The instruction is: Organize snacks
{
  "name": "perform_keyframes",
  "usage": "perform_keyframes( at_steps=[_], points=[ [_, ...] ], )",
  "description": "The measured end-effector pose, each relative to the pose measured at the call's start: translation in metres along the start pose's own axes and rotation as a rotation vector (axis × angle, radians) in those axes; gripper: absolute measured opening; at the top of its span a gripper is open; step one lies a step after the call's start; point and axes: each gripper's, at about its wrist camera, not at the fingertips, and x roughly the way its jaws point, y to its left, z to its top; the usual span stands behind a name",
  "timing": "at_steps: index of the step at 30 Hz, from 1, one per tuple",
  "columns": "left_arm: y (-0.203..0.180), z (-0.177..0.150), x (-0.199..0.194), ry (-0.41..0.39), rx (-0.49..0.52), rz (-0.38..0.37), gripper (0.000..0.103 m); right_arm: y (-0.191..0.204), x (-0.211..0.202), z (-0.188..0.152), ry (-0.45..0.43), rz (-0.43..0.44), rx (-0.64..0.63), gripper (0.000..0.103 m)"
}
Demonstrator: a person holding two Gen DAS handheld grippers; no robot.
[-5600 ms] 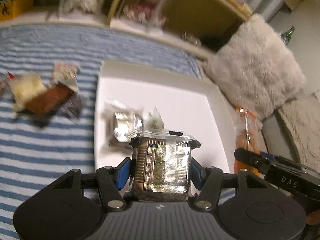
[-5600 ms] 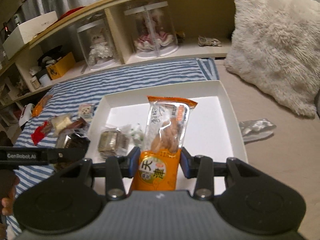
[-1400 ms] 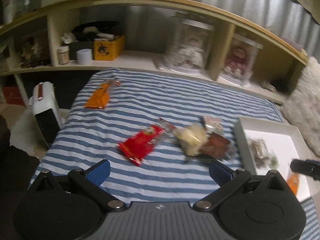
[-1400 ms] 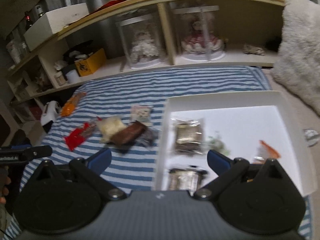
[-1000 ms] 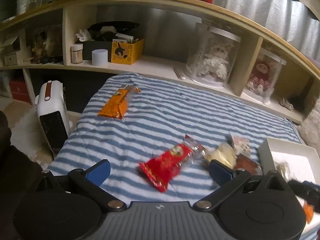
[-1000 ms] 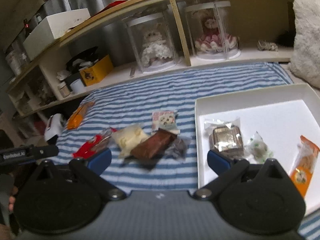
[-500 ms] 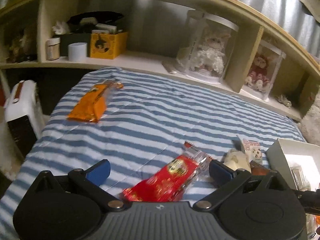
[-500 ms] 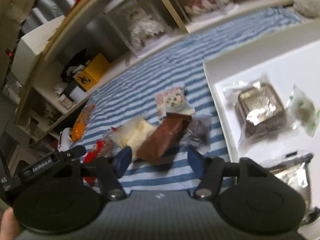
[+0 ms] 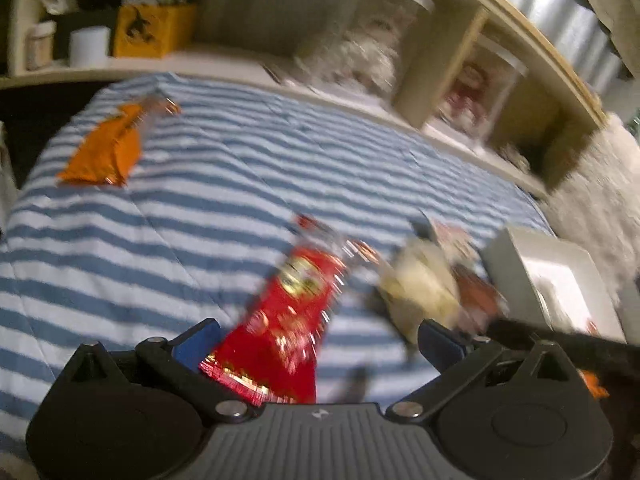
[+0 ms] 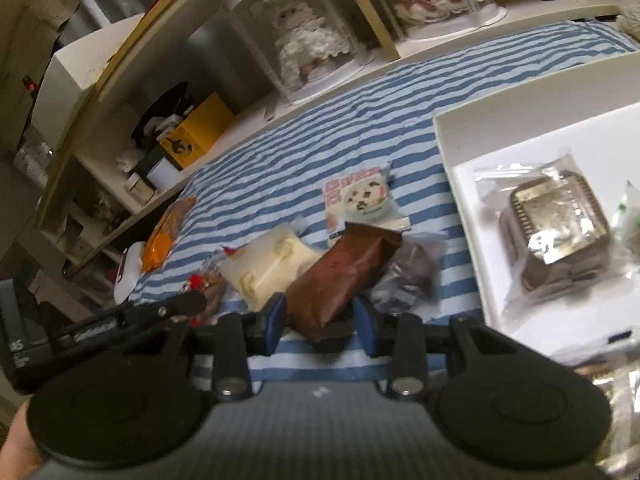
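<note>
Two grippers work the striped bedspread [image 9: 240, 184] at once, each lined up on a snack left of the white tray [image 10: 456, 148]; the right gripper [image 10: 320, 322] has just been closing, its blue pads now narrow on either side of the brown packet's [image 10: 344, 276] near end, though whether they already pinch it cannot be told; the left gripper [image 9: 318, 342] stands wide open, the red packet [image 9: 288, 320] lying between its fingers, ungripped. A clean pick, by this view, means squeezing the brown packet across its width and lifting straight up, since the cream packet [image 10: 268, 270] touches it on the side away from the tray and a dark clear-wrapped snack [image 10: 412, 268] touches it on the tray side; dragging would likely carry them along. The tray's raised near wall must be cleared on the way over; open floor remains inside it beside the foil-wrapped cake [image 10: 556, 232]. An orange packet [image 9: 104, 152] lies well apart, farthest from the tray.
</note>
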Motion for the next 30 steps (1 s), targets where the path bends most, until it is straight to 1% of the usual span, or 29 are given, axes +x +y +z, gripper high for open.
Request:
perform_keyframes(
  at_steps=[1, 2, 3, 4, 5, 6, 7, 10, 12, 16, 18, 19, 20, 22, 24, 27, 29, 30],
  points=[
    [-0.001, -0.002, -0.002, 0.018, 0.005, -0.019, 0.103, 0.0, 0.001, -0.001, 0.0, 0.0, -0.004, 0.042],
    [-0.004, -0.003, -0.004, 0.034, 0.009, -0.034, 0.103, 0.001, 0.002, -0.001, -0.001, -0.001, -0.006, 0.037],
    [-0.006, -0.005, -0.006, 0.045, 0.01, -0.045, 0.103, 0.001, 0.004, -0.001, 0.001, -0.004, -0.007, 0.033],
    [-0.008, -0.006, -0.007, 0.053, 0.009, -0.047, 0.103, 0.0, 0.004, -0.001, 0.003, -0.007, -0.008, 0.032],
    [-0.01, -0.007, -0.008, 0.056, 0.007, -0.039, 0.103, 0.0, 0.004, 0.0, 0.006, -0.012, -0.01, 0.025],
    [-0.011, -0.007, -0.008, 0.052, 0.006, -0.026, 0.103, 0.0, 0.004, -0.001, 0.006, -0.03, -0.016, 0.014],
    [-0.012, -0.006, -0.008, 0.042, 0.003, -0.01, 0.103, 0.0, 0.003, -0.001, 0.002, -0.05, -0.021, 0.012],
    [-0.012, -0.005, -0.007, -0.003, 0.001, 0.047, 0.101, -0.002, -0.002, -0.002, 0.009, -0.052, -0.014, 0.01],
    [-0.012, -0.004, -0.007, -0.026, 0.008, 0.056, 0.092, 0.0, -0.008, -0.003, 0.013, -0.05, -0.026, 0.007],
    [-0.01, -0.003, -0.007, -0.051, 0.016, 0.076, 0.079, 0.003, -0.025, -0.009, 0.045, -0.046, -0.062, 0.005],
    [-0.01, -0.002, -0.006, -0.048, 0.015, 0.088, 0.066, 0.005, -0.034, -0.013, 0.069, -0.042, -0.074, 0.004],
    [-0.01, -0.003, -0.006, -0.044, 0.017, 0.093, 0.063, 0.005, -0.038, -0.015, 0.083, -0.039, -0.078, 0.004],
    [-0.011, -0.003, -0.006, -0.041, 0.023, 0.1, 0.059, 0.006, -0.043, -0.018, 0.1, -0.032, -0.08, 0.003],
    [-0.012, -0.004, -0.006, -0.037, 0.029, 0.113, 0.056, 0.006, -0.052, -0.025, 0.141, -0.004, -0.079, 0.003],
    [-0.013, -0.005, -0.007, -0.03, 0.032, 0.129, 0.045, 0.008, -0.063, -0.034, 0.197, 0.042, -0.07, 0.003],
    [-0.014, -0.008, -0.011, -0.016, 0.025, 0.145, 0.045, 0.011, -0.075, -0.048, 0.267, 0.091, -0.077, 0.003],
    [-0.017, -0.012, -0.015, 0.003, 0.021, 0.156, 0.045, 0.012, -0.079, -0.054, 0.293, 0.079, -0.105, 0.003],
    [-0.019, -0.014, -0.018, 0.013, 0.019, 0.162, 0.045, 0.013, -0.078, -0.056, 0.296, 0.052, -0.127, 0.003]
  ],
)
